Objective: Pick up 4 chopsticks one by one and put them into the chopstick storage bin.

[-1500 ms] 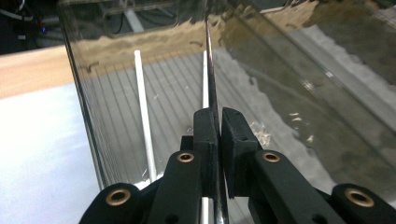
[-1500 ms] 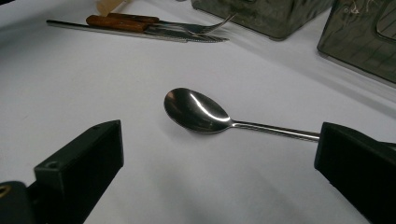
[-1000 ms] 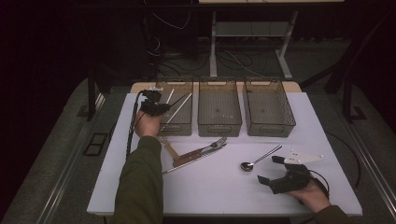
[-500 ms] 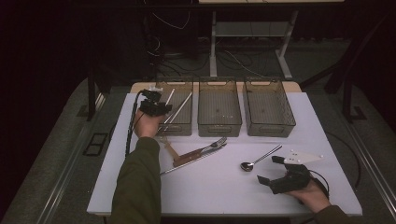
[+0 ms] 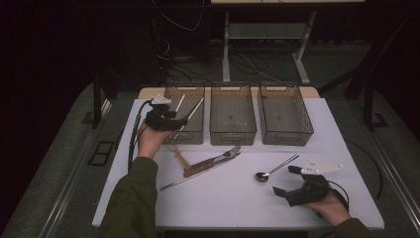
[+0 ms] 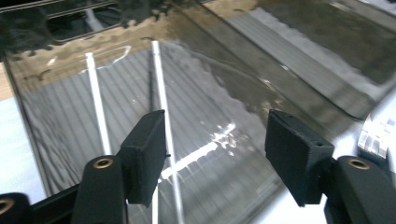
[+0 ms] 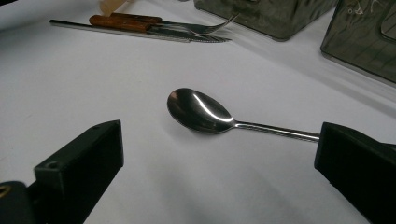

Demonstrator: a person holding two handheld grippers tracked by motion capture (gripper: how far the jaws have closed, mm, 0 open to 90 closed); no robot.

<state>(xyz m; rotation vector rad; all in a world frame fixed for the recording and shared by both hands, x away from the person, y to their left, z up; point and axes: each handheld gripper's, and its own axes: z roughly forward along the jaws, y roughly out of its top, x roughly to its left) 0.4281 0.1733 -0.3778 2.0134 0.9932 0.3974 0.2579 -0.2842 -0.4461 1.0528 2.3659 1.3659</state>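
With the left gripper (image 5: 174, 120) over the left bin (image 5: 190, 130), jaws just opened and empty above the chopsticks (image 6: 161, 98) inside, a careless pull-back could catch the bin's rim, while the wide-open, empty right gripper (image 5: 287, 183) waits beside the spoon (image 5: 275, 167) right of that bin.

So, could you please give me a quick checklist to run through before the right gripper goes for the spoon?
1. Right gripper jaws open wide enough: ok, nothing is between them.
2. Spoon free on the table, nothing lying on it: ok.
3. Spoon lined up between the jaws: not ok yet, the bowl lies ahead of them and the handle runs off toward one jaw.
4. Left gripper has let go: ok, its jaws have just been opening and are empty over the left bin.
5. Chopsticks resting inside the left bin: ok.
6. Fork clear of the spoon: ok.
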